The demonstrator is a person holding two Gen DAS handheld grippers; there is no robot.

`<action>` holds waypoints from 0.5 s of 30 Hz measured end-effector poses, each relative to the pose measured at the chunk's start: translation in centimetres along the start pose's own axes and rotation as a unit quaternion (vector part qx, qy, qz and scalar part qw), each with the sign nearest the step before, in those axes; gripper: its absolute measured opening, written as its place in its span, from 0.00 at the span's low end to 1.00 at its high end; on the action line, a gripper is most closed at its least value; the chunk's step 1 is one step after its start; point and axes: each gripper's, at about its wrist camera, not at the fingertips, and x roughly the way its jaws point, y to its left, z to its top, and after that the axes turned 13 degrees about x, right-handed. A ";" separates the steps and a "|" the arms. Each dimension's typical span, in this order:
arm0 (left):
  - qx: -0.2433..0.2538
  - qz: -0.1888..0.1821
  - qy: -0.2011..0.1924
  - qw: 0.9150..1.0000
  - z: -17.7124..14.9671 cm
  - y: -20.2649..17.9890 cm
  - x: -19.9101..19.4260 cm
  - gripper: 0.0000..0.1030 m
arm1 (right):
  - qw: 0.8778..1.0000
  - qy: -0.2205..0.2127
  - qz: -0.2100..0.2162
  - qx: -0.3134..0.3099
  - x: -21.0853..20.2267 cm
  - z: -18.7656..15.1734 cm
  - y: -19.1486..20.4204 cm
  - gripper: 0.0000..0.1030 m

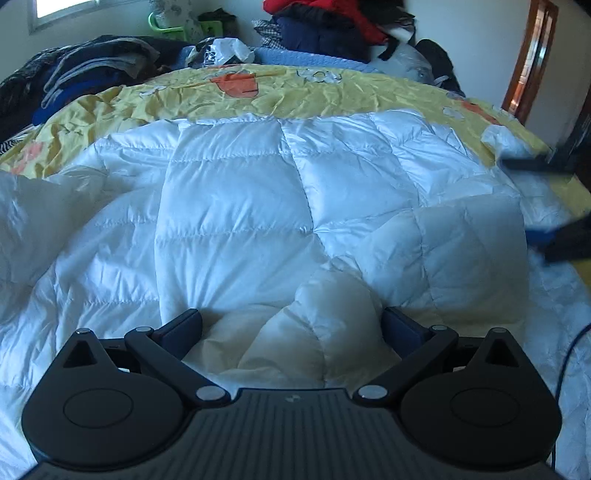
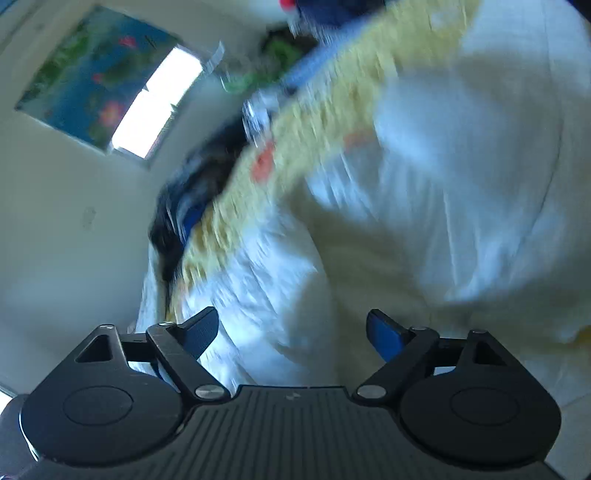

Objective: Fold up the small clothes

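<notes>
Across the bed, a white quilted puffy down jacket (image 1: 258,206) lies spread over a yellow crinkled sheet with orange cartoon prints (image 1: 280,96), filling the middle of the left wrist view. At six o'clock in that view the left gripper (image 1: 291,328) has its jaws apart with a bulging fold of the white jacket between them; the dark pads sit against the fabric on either side, though whether they press it I cannot tell. At three o'clock a blurred dark and blue shape, seemingly the other gripper (image 1: 554,236), hangs at the jacket's edge. At ten o'clock a heap of dark and blue clothes (image 1: 74,70) sits on the bed; at twelve o'clock a pile of red and navy garments (image 1: 325,26) rests against the wall. No container shows clearly in either view.

The right wrist view is tilted and smeared. The right gripper (image 2: 291,332) has its jaws well apart, nothing gripped, with the white jacket (image 2: 461,184) beyond them from one to five o'clock. At ten o'clock hangs a blue flowered curtain beside a bright window (image 2: 88,77).
</notes>
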 end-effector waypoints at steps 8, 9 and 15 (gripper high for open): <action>-0.030 -0.052 -0.033 0.998 2.3 3.4 -4.3 1.00 | 0.999 -0.001 0.039 -0.036 -2.5 2.0 2.5 0.77; -0.041 -0.055 -0.057 0.996 3.2 4.7 -5.3 1.00 | 0.997 -0.018 0.037 -0.062 -2.9 2.6 3.5 0.83; -0.026 0.095 -0.068 0.993 8.9 11.0 -2.2 1.00 | 0.955 -0.047 -0.129 -0.262 0.7 7.8 8.3 0.94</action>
